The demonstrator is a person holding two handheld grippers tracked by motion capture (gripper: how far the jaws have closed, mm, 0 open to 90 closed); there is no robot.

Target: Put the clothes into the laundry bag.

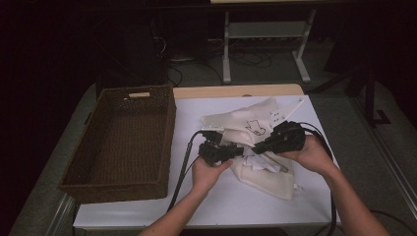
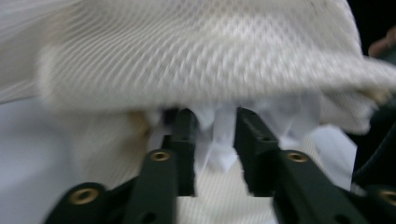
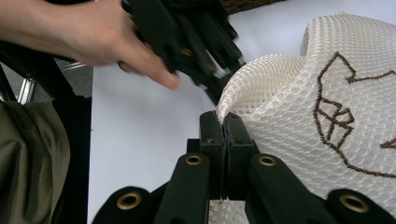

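Both forearms come in from the near edge of the white counter. Right gripper has its jaws clamped on the rim of a cream mesh bag with a brown stitched figure, lifting that edge. Left gripper reaches under the raised mesh, jaws parted around crumpled white paper, not pressing it. Mesh bag lies at mid-counter, right of the brown woven basket.
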